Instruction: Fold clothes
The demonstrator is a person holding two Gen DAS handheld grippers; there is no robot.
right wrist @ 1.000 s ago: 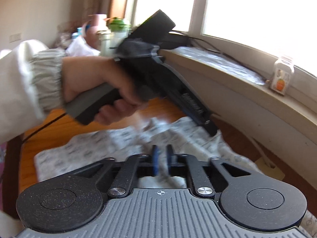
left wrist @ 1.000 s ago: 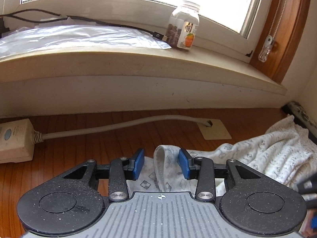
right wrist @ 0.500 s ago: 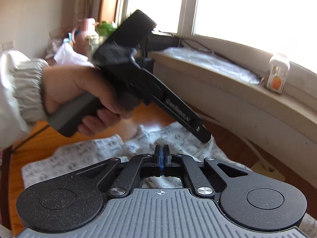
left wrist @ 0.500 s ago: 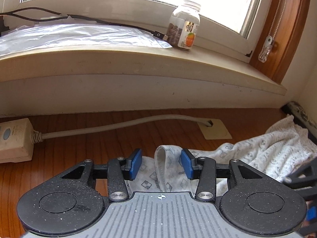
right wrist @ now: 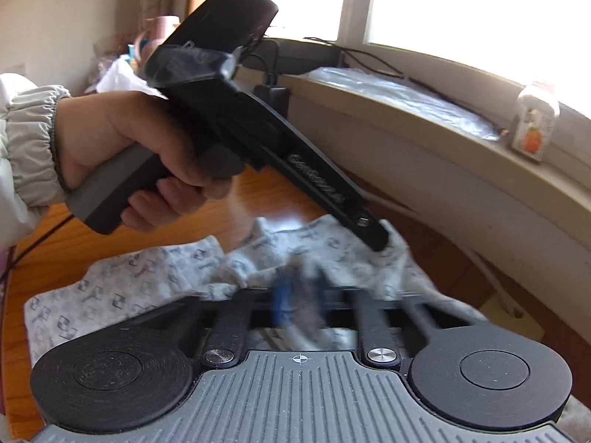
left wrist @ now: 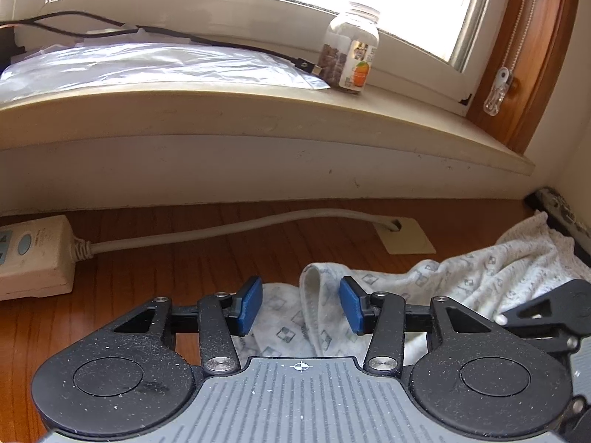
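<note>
The left tool (left wrist: 301, 304) has its blue pads apart, astride a raised fold of the patterned white garment (left wrist: 461, 277) without pressing it. The right tool (right wrist: 297, 295) is smeared by blur, its jaws drawn nearly together over the same cloth, having just closed. The garment lies rumpled on the wooden worktop (left wrist: 166, 254) below the windowsill (left wrist: 258, 110)

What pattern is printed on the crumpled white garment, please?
Small grey square motifs on the white garment, clearest in the left wrist view.
</note>
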